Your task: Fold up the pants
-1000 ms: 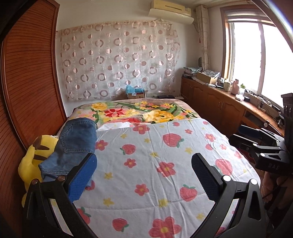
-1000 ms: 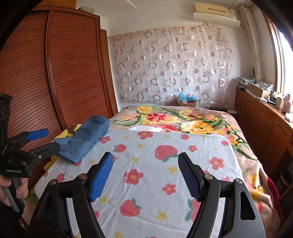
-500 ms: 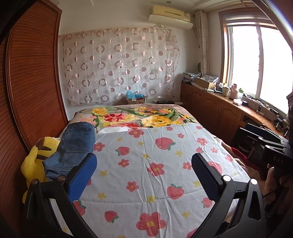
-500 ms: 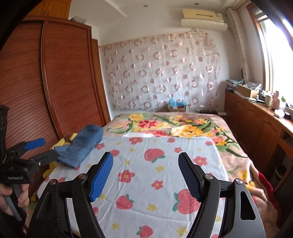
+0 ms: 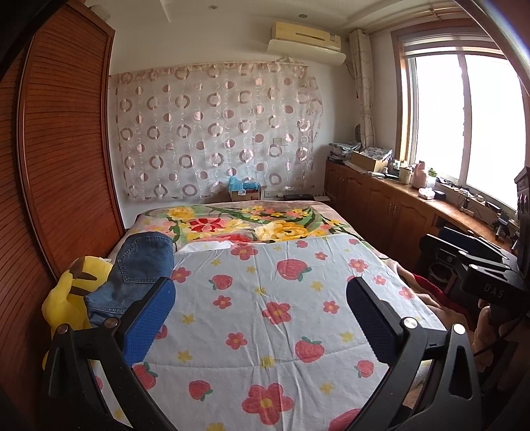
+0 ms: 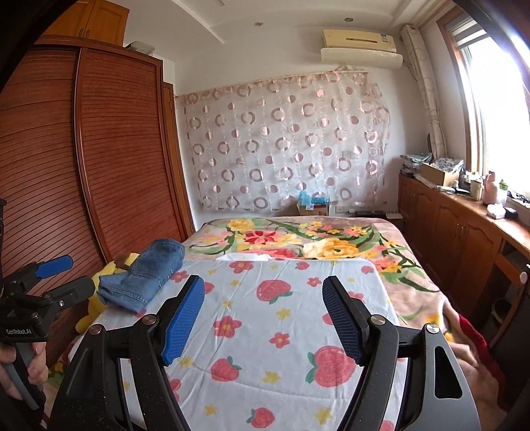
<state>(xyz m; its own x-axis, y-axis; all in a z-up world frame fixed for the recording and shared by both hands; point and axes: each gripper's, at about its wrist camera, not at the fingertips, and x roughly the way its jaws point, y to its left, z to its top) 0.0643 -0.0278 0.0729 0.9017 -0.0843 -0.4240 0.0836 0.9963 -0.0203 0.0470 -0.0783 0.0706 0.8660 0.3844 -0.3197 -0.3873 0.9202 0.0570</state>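
Left wrist view: left gripper (image 5: 260,310) spread wide, nothing between the pads; right gripper (image 6: 263,316) likewise gaping empty. Folded jeans (image 5: 137,270) sit at ten o'clock on the quilt (image 5: 281,318), likely parked aside, finished.

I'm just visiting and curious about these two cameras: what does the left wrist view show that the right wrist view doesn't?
Only the left wrist view shows the window panes nearly face on, and the right gripper from the side at its right edge.

Only the right wrist view shows both wardrobe doors, the cupboard above them, and the hand holding the left gripper.

Both show the folded jeans resting against a yellow plush, the strawberry quilt, the curtain, the air conditioner, and open jaws holding nothing.
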